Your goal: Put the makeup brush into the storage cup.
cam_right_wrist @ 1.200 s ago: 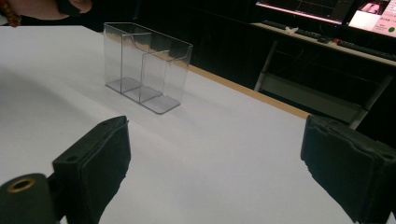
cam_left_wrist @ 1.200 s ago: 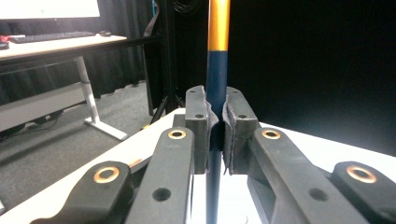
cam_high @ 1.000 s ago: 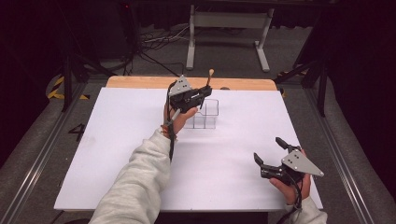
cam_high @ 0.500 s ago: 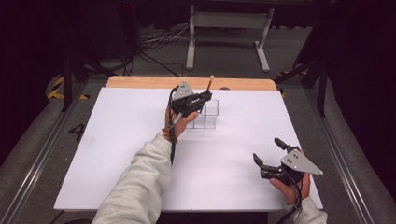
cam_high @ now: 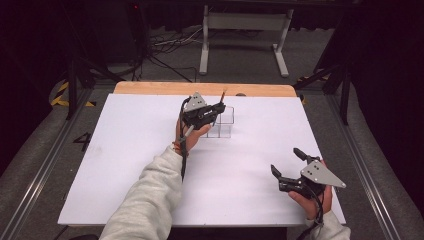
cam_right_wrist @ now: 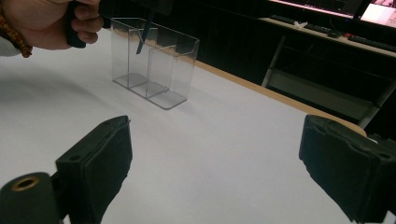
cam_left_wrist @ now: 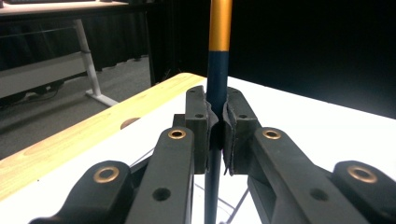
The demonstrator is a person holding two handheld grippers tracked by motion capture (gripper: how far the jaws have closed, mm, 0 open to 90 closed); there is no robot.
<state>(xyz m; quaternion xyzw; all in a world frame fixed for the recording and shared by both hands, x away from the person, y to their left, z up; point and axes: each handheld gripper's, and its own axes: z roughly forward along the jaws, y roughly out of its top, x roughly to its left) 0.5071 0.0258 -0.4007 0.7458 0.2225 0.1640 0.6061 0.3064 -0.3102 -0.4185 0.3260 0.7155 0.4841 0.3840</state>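
Observation:
My left gripper (cam_high: 215, 109) is shut on a dark blue pen with an orange upper part (cam_left_wrist: 218, 56), holding it upright between the pads (cam_left_wrist: 233, 126). The pen (cam_high: 222, 96) hangs over a clear plastic holder with compartments (cam_high: 225, 124) at the table's far middle. In the right gripper view the pen's lower tip (cam_right_wrist: 141, 39) sits just inside the top of the holder (cam_right_wrist: 161, 70), at its left end. My right gripper (cam_high: 286, 161) rests open near the front right of the table, and nothing lies between its jaws (cam_right_wrist: 219, 135).
A white sheet (cam_high: 125, 150) covers the table, with a wooden strip (cam_high: 150, 88) along the far edge. A white table frame (cam_high: 242, 30) and cables lie on the floor beyond. The person's hand (cam_right_wrist: 51, 23) is close beside the holder.
My left gripper has lowered slightly with the pen, bringing the tip down into the holder's top. The right gripper has stayed still.

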